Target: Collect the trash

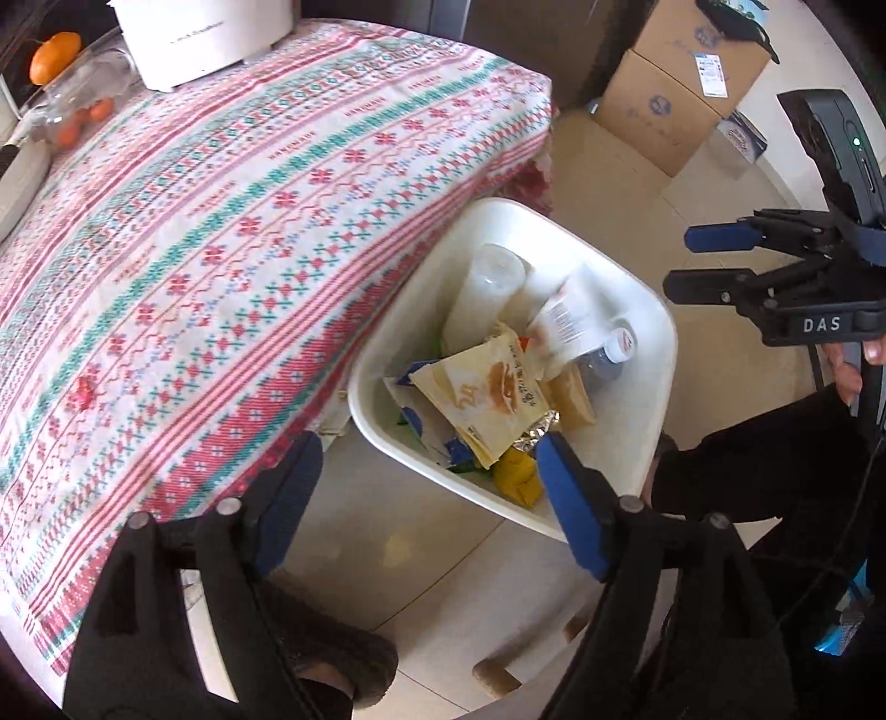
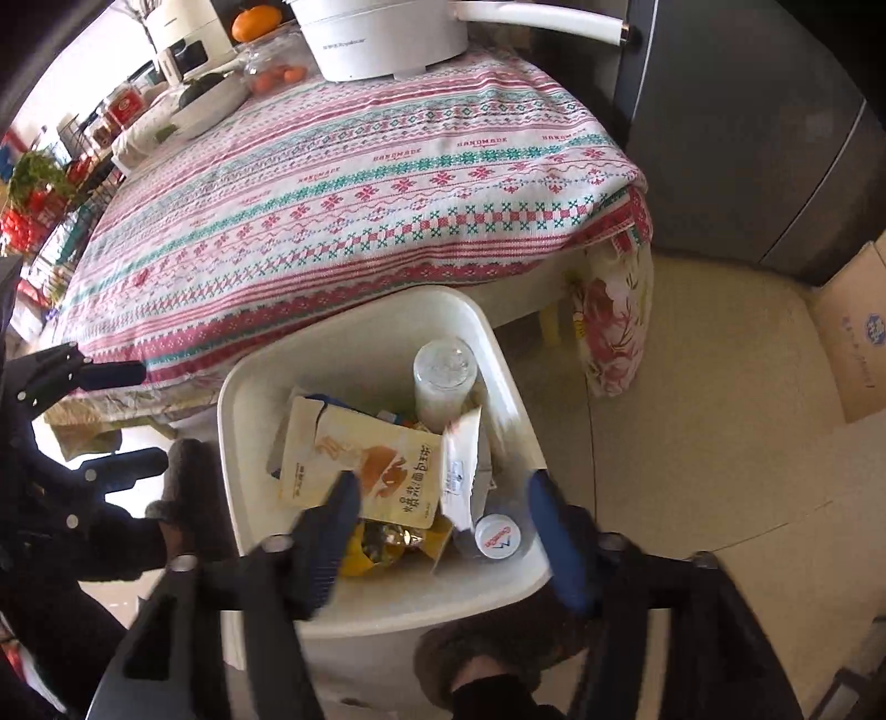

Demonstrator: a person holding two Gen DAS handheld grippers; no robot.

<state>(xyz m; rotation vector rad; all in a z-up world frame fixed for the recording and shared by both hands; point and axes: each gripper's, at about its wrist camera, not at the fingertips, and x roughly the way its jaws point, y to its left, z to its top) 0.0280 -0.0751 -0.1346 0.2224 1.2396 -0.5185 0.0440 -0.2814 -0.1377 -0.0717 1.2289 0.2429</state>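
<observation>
A white bin [image 1: 498, 207] [image 2: 266, 360] stands on the floor against the table. Inside lie a cream snack wrapper [image 1: 487, 387] [image 2: 365, 459], a clear plastic cup [image 1: 487, 288] [image 2: 443, 376], a white-capped bottle [image 1: 617, 343] [image 2: 497, 534], a yellow wrapper [image 1: 518, 476] and a blurred white labelled pack [image 1: 570, 321] [image 2: 462, 465]. My left gripper [image 1: 426, 459] [image 2: 152, 415] hovers open over the bin's near left edge, holding nothing. Above the bin's other side, my right gripper [image 2: 443, 487] [image 1: 678, 263] is open too; the pack lies loose below its jaws.
The table [image 1: 221, 249] [image 2: 332, 210] wears a red, green and white patterned cloth and carries a white appliance [image 1: 205, 39] [image 2: 387, 39] and oranges [image 1: 55, 55]. Cardboard boxes [image 1: 664, 99] [image 2: 853, 343] stand on the tiled floor. A person's slippered feet [image 1: 332, 653] [image 2: 487, 648] flank the bin.
</observation>
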